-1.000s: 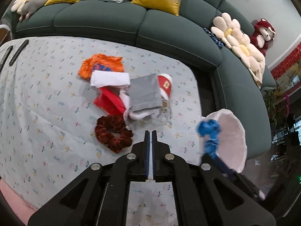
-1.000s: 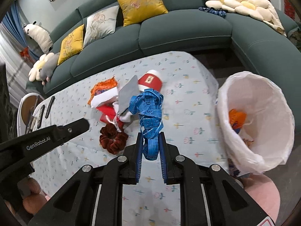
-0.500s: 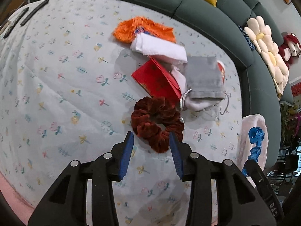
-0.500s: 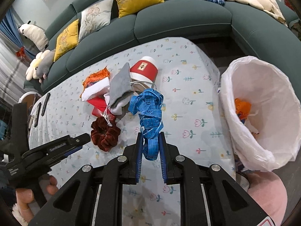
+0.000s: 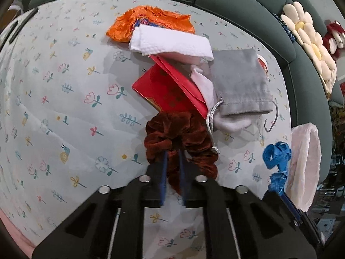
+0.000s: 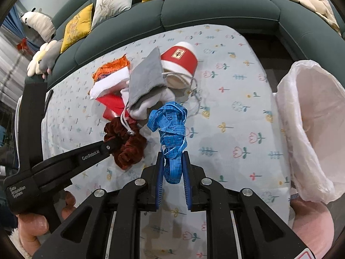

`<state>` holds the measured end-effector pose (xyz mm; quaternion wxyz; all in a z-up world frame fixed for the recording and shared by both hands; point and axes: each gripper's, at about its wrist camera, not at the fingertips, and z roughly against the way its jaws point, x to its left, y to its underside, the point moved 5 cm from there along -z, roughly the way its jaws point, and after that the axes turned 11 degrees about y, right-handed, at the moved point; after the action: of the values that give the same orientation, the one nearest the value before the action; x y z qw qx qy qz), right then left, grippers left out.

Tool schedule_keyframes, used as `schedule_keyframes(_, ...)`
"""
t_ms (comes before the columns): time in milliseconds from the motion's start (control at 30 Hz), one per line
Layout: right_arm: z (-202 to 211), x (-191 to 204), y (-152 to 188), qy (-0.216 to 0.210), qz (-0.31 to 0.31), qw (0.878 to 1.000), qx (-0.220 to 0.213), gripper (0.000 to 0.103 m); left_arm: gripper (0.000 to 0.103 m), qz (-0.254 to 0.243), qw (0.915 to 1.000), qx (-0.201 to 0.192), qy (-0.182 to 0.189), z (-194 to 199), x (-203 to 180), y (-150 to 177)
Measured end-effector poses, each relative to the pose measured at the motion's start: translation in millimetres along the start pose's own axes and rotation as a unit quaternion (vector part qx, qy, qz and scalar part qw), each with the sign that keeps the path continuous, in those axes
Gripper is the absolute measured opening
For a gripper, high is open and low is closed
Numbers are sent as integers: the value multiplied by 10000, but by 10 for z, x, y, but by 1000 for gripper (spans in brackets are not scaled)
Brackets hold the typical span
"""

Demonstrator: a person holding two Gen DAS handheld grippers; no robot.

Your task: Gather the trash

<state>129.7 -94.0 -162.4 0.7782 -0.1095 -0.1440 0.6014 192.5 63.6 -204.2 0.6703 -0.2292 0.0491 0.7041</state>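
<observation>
My left gripper (image 5: 172,157) is shut on the near rim of a dark red velvet scrunchie (image 5: 183,133) that lies on the flowered tablecloth; it also shows in the right wrist view (image 6: 127,142). My right gripper (image 6: 172,157) is shut on a bunched blue tape measure (image 6: 171,129) and holds it above the table, left of the white trash bag (image 6: 310,129). The tape measure (image 5: 277,157) and the bag (image 5: 304,164) also show at the right of the left wrist view.
Beyond the scrunchie lie a red envelope (image 5: 170,86), a grey drawstring pouch (image 5: 241,82), a white paper towel (image 5: 172,43), an orange wrapper (image 5: 148,20) and a red and white cup (image 6: 179,61). A green sofa (image 6: 215,10) wraps the far side.
My left gripper went down from open around the scrunchie and shut on its near rim. My right gripper with the tape measure has moved a little nearer the table and the bag.
</observation>
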Motion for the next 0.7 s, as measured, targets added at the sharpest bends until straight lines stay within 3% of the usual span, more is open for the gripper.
schedule_keyframes(333,269,35,-20,-81,23,9997,-246,16,6,-385,9989,-259,100,329,-273,66)
schedule_keyframes(700,876,-313,-84,-60,-217,9958,-890,16,6,-1055,9909,-747,387,869,-997,180)
